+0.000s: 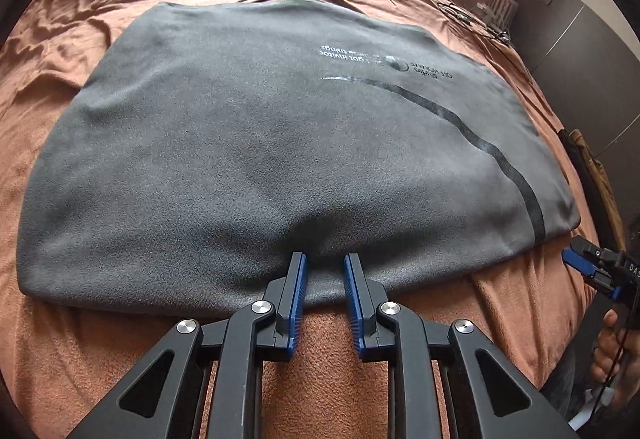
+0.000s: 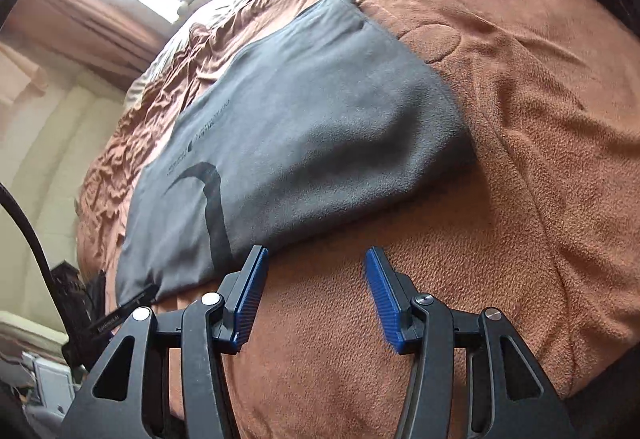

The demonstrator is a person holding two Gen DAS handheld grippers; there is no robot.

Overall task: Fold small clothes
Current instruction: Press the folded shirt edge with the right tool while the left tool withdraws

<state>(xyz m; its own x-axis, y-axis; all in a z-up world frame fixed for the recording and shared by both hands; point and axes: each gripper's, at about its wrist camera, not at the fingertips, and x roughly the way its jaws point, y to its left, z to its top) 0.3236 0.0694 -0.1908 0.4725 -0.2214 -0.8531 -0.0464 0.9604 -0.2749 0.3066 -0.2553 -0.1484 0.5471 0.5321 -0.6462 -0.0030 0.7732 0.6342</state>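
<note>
Upside-down, mostly illegible print on grey cloth [image 1: 260,143]; perhaps "DAS" on right tool [image 1: 588,263].

Left wrist view low at grey garment's [image 1: 280,143] near edge, right wrist view oblique beside it, both sharing it

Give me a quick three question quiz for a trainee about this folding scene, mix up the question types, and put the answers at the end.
1. True or false: the left gripper is at the near edge of the grey garment.
2. Multiple choice: what lies under the garment? A. a wooden table B. a brown blanket C. a tiled floor
3. Fill in: the right gripper is open and holds ____.

Key: 1 true; 2 B; 3 nothing
</note>
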